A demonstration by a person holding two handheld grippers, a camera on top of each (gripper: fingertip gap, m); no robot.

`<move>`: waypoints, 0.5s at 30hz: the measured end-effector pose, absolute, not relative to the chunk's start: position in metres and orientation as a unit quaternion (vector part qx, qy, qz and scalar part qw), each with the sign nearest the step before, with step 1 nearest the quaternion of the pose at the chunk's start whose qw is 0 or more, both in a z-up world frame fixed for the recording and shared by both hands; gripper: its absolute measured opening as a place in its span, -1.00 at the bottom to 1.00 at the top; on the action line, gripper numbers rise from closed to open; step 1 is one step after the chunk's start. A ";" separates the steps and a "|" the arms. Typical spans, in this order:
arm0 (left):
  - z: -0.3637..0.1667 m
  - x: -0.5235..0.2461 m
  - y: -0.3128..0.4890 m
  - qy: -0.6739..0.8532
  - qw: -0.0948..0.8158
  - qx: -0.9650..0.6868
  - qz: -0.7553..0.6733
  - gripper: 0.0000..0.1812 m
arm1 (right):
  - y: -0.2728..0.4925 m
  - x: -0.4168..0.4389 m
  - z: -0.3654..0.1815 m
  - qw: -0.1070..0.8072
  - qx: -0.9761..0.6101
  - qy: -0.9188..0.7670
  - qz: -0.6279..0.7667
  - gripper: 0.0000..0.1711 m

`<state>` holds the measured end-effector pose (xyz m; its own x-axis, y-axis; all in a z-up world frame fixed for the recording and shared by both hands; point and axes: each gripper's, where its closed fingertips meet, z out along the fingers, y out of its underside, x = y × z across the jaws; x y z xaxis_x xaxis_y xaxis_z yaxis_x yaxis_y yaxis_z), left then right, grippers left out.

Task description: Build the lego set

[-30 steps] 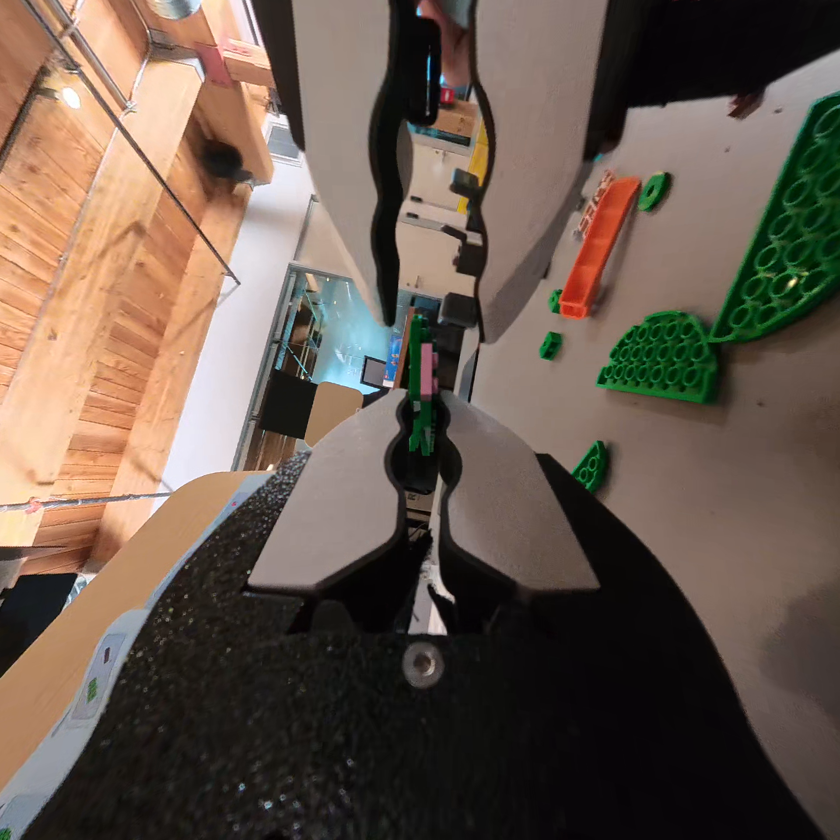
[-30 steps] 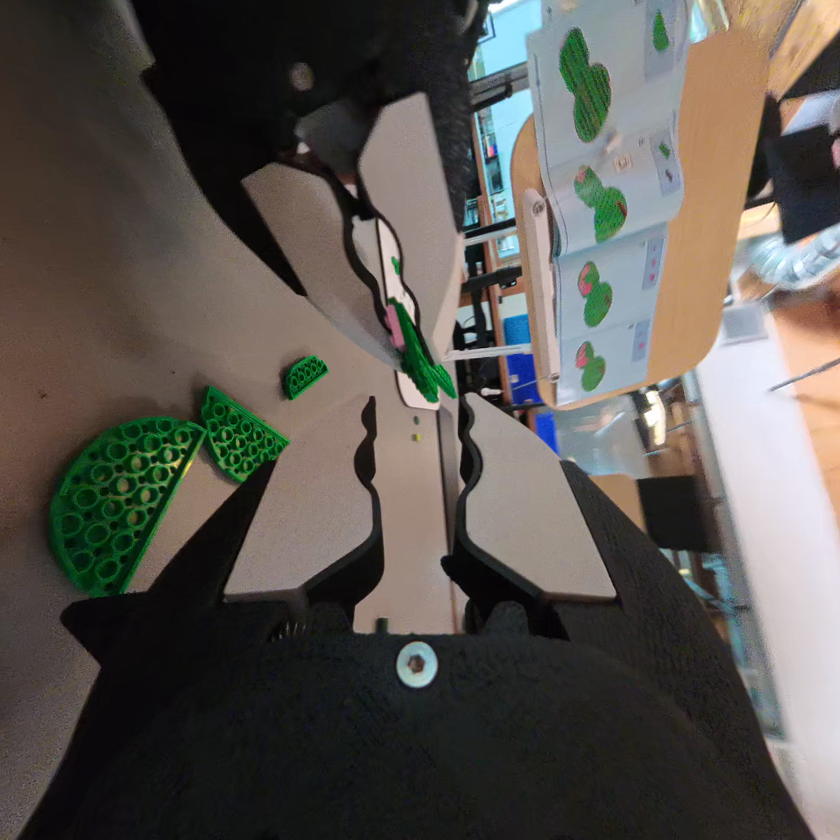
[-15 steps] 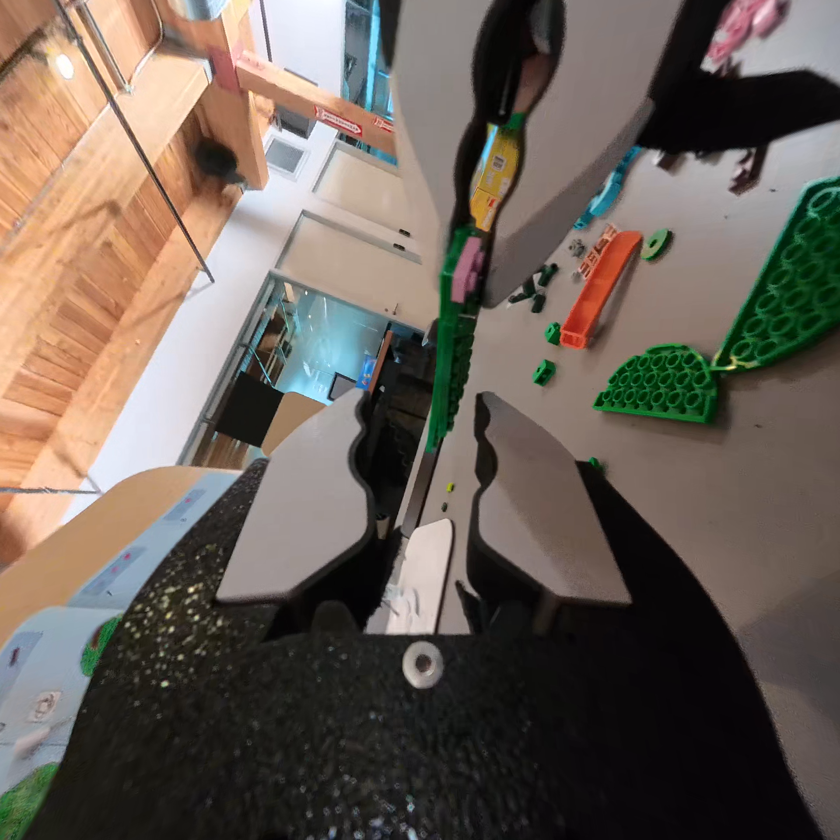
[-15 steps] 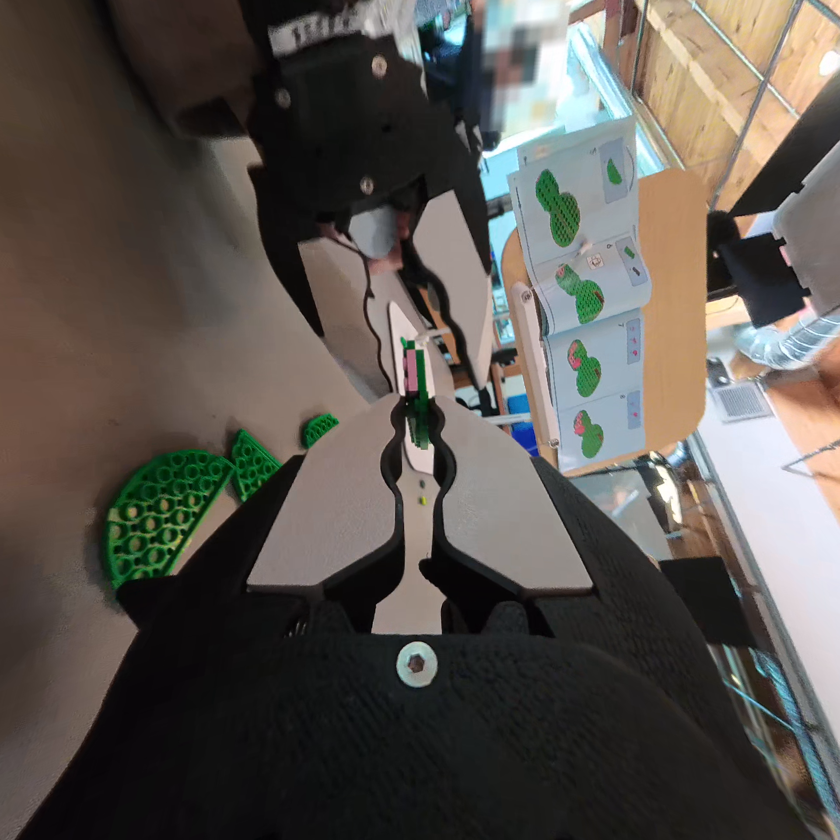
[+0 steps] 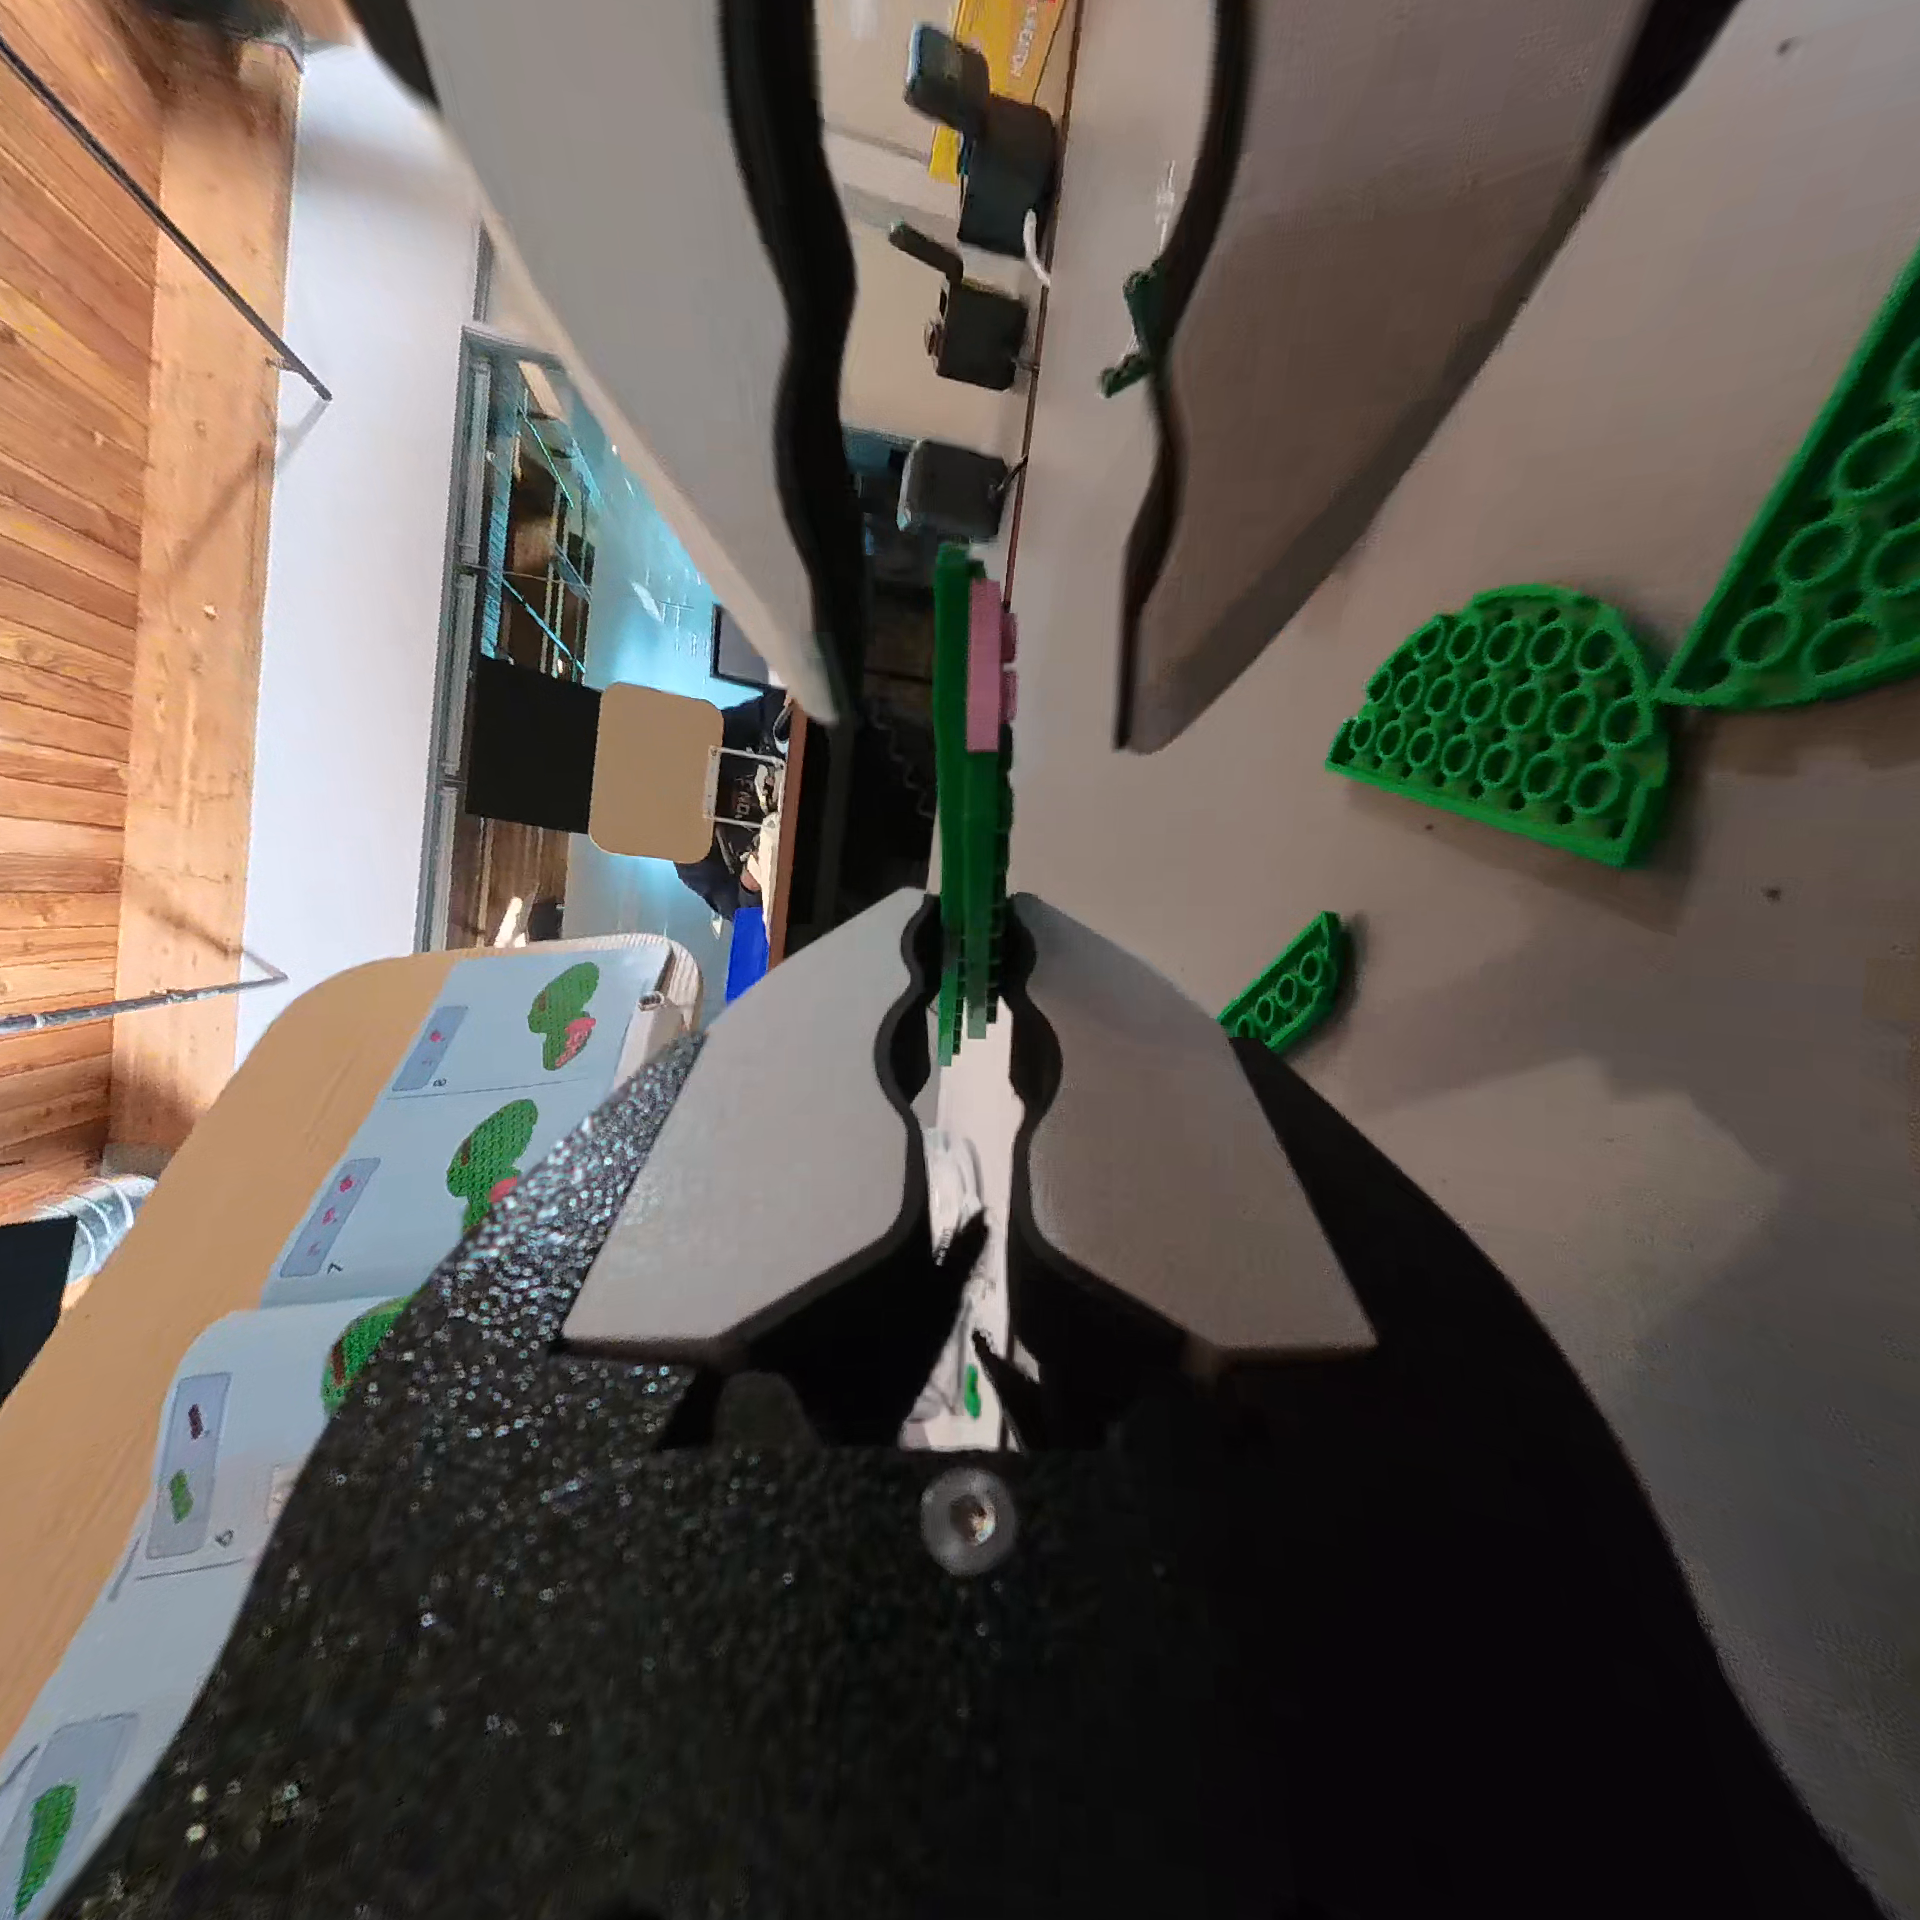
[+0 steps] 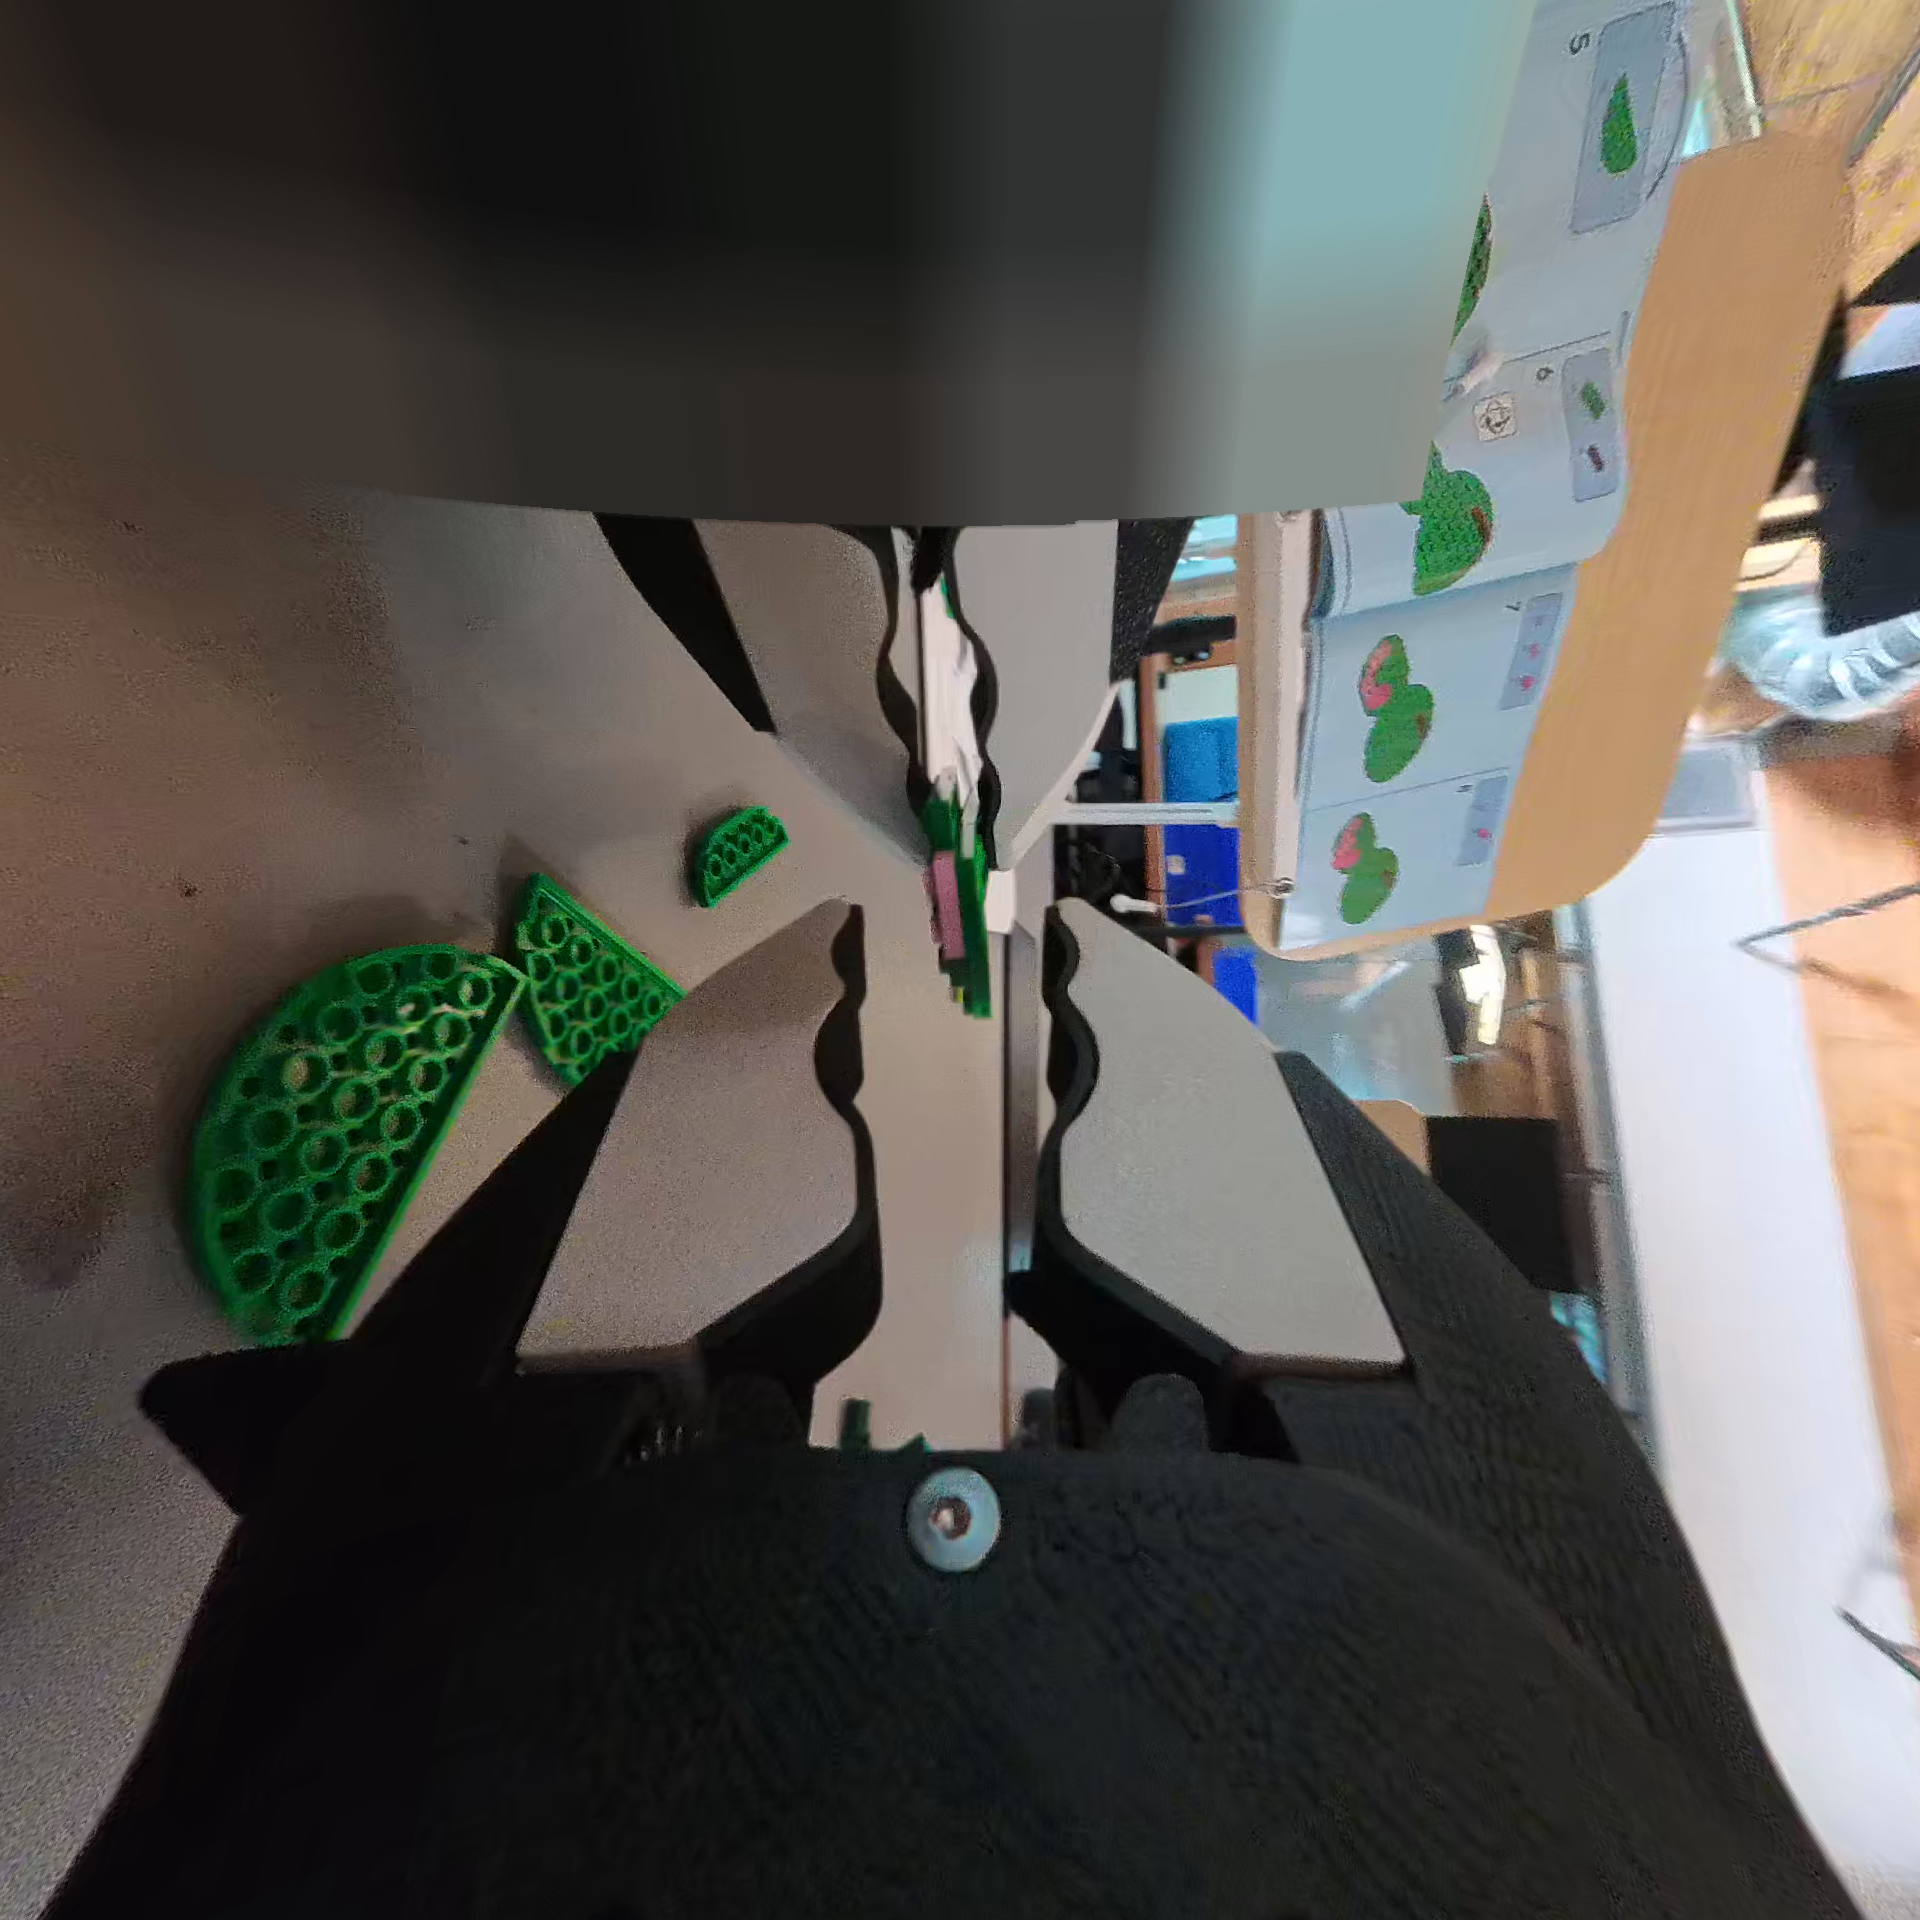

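The jaws of the left gripper (image 5: 966, 914) are closed on the lower edge of the green assembly (image 5: 961, 821), a stack of thin green plates with a pink brick (image 5: 987, 665) on one side, held on edge in the middle of the left wrist view. The jaws of the right gripper (image 6: 951, 920) stand apart and hold nothing; in the right wrist view the assembly's free end (image 6: 961, 914) lies just in front of their tips.

I judge that the step in hand is a handover or a re-grip of the assembly between the two grippers. The next move calls for the right jaws to close squarely on the free end without knocking the pink brick off.

Loose green plates (image 5: 1507, 727) lie on the grey surface (image 5: 1558, 1039) at the right of the frame. An open instruction booklet (image 6: 1434, 707) at the upper right of the right wrist view shows pictures and step numbers; no brand can be seen.
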<state>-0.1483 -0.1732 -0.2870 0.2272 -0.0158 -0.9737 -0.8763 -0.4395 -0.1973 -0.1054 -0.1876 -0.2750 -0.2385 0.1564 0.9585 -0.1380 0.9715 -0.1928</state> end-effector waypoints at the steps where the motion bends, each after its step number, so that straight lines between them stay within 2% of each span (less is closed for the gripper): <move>1: -0.286 -0.143 -0.173 0.342 0.415 -0.661 0.524 -0.89 | -0.188 -0.106 -0.274 0.624 -0.003 -0.773 0.113 -0.72; 2: -0.284 -0.138 -0.172 0.349 0.422 -0.653 0.524 -0.89 | -0.190 -0.107 -0.273 0.629 -0.001 -0.769 0.115 -0.87; 3: -0.281 -0.137 -0.173 0.346 0.430 -0.646 0.526 -0.89 | -0.190 -0.106 -0.271 0.633 0.005 -0.765 0.120 -0.90; 10: -0.260 -0.115 -0.175 0.360 0.527 -0.583 0.503 -0.63 | -0.190 -0.087 -0.255 0.572 -0.021 -0.764 0.297 -0.91; 12: -0.262 -0.108 -0.176 0.383 0.525 -0.565 0.509 -0.74 | -0.190 -0.084 -0.252 0.560 -0.023 -0.764 0.319 -0.91; 15: -0.266 -0.107 -0.175 0.393 0.519 -0.562 0.511 -0.76 | -0.191 -0.082 -0.255 0.548 -0.022 -0.770 0.327 -0.91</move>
<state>-0.1067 -0.1749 -0.2660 0.1703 0.0881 -0.9814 -0.9712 -0.1536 -0.1823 -0.0822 -0.1909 -0.2550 -0.3987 0.3925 0.8288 -0.3243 0.7851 -0.5277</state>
